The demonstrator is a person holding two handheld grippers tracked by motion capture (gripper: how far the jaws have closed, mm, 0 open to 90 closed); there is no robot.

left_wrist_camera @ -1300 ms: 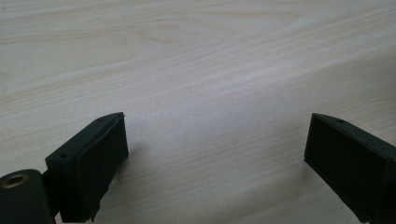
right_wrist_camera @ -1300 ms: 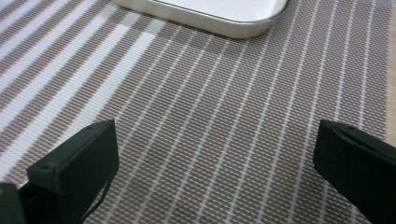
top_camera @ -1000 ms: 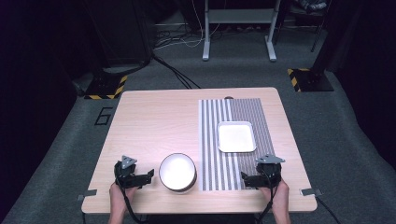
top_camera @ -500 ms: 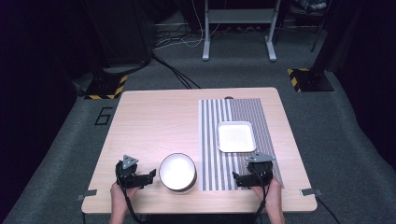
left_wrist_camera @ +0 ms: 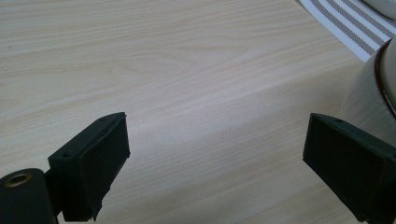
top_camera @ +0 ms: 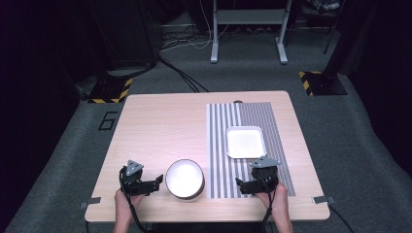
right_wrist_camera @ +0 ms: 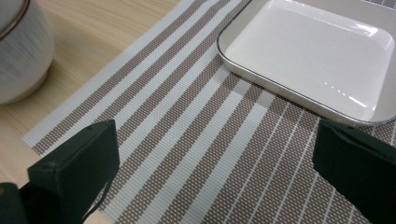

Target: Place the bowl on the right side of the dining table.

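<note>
On the pale wooden desk (top_camera: pixel 160 121) a grey-and-white striped woven placemat (top_camera: pixel 221 145) covers the right half, running from the far edge almost to the near one. A white square plate with a thin dark rim (top_camera: pixel 246 141) lies on the mat, toward its near end. A round white bowl with a dark brown rim (top_camera: pixel 184 178) stands on bare wood near the near edge, just beside the mat's left border. Nothing stands between either claw and the bowl or the plate.

The left claw (top_camera: pixel 156 182) sits near the near left corner, pointing right at the bowl — its jaws are spread wide and hold nothing. In the left gripper view the bowl's pale side (left_wrist_camera: pixel 369 107) rises just behind the right jaw, close to it; whether they touch I cannot tell. The right claw (top_camera: pixel 240 185) rests over the near part of the placemat, just in front of the plate, pointing left toward the bowl. Its jaws too are spread wide and empty — the right gripper view shows the striped mat (right_wrist_camera: pixel 201 140) between them, the plate (right_wrist_camera: pixel 313 51) beyond the right jaw and the bowl (right_wrist_camera: pixel 21 51) beyond the left.

By count: two claws, one bowl, one plate, one placemat.
</note>
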